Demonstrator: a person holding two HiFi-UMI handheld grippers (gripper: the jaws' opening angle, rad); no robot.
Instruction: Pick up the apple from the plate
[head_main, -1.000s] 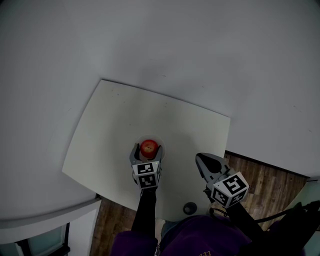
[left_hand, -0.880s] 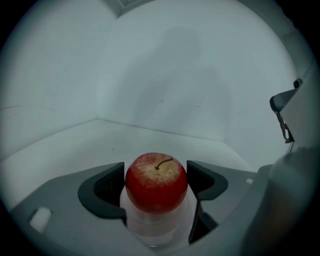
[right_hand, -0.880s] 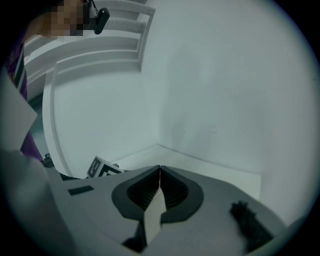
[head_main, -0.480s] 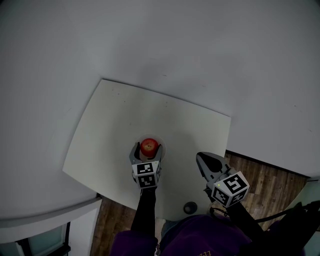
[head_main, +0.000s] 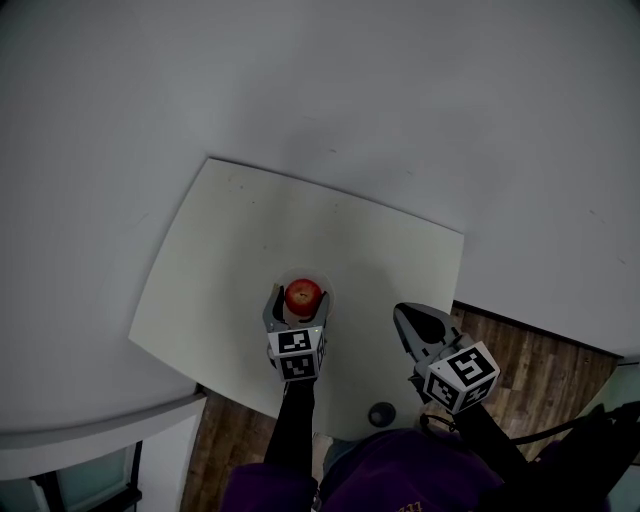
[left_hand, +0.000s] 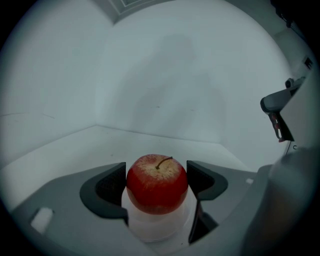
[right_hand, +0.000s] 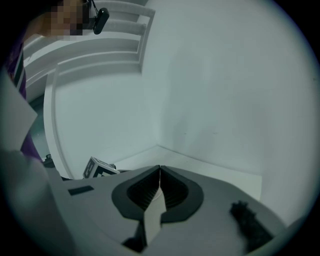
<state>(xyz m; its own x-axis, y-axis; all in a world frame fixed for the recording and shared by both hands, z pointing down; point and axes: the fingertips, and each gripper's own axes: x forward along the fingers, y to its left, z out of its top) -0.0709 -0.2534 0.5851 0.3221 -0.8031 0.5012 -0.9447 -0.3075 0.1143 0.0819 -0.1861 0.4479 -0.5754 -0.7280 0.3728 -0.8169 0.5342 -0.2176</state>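
Note:
A red apple with a short stem sits over a small white plate near the front of the pale table. My left gripper reaches in from the front. Its two dark pads press against the apple's left and right sides, so it is shut on the apple. The plate shows just beneath the fruit. My right gripper hovers by the table's front right edge, shut with nothing held.
Plain grey walls rise behind the table. Wooden floor lies to the right and in front. A small dark round thing sits by the table's front edge. The left gripper's marker cube shows in the right gripper view.
Almost nothing differs. Both grippers and the apple keep their places, and only the head view has shifted slightly.

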